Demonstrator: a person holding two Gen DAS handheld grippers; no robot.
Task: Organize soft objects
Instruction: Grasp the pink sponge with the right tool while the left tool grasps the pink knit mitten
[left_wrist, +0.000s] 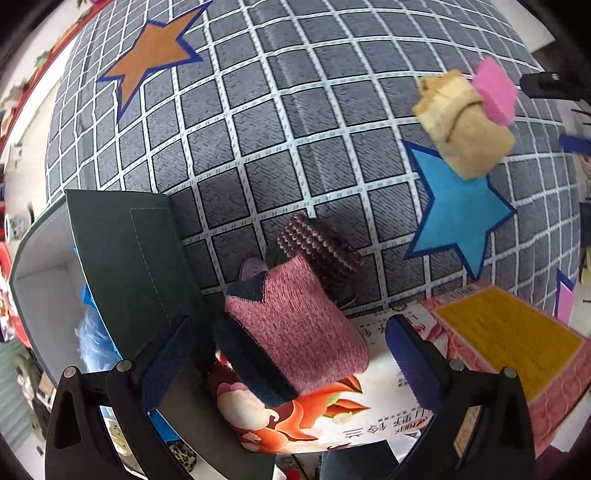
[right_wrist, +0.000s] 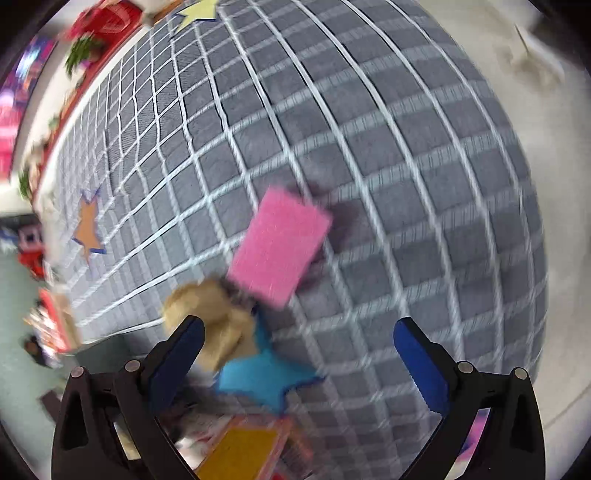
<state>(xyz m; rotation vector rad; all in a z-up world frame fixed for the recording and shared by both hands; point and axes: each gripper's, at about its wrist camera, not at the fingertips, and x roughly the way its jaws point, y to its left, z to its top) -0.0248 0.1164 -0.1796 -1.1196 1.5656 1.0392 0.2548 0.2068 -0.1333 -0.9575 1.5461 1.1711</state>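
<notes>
The left camera sits just behind its hand-held gripper (left_wrist: 291, 354) and looks down along the fingers, very near a pink knit sock (left_wrist: 295, 332). The right camera looks down the same way from behind its hand-held gripper (right_wrist: 299, 354), and its picture is blurry. Both see the grey checked cloth (left_wrist: 295, 110), blue star (left_wrist: 461, 218), tan toy (left_wrist: 461, 125) and pink sponge (right_wrist: 280, 243).

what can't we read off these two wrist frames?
- Left wrist: the green storage box interior is mostly hidden by its own flap; only blue fluff shows.
- Left wrist: the striped knit item is partly behind the pink knit item.
- Right wrist: motion blur smears the tan plush and pink sponge; contact unclear.
</notes>
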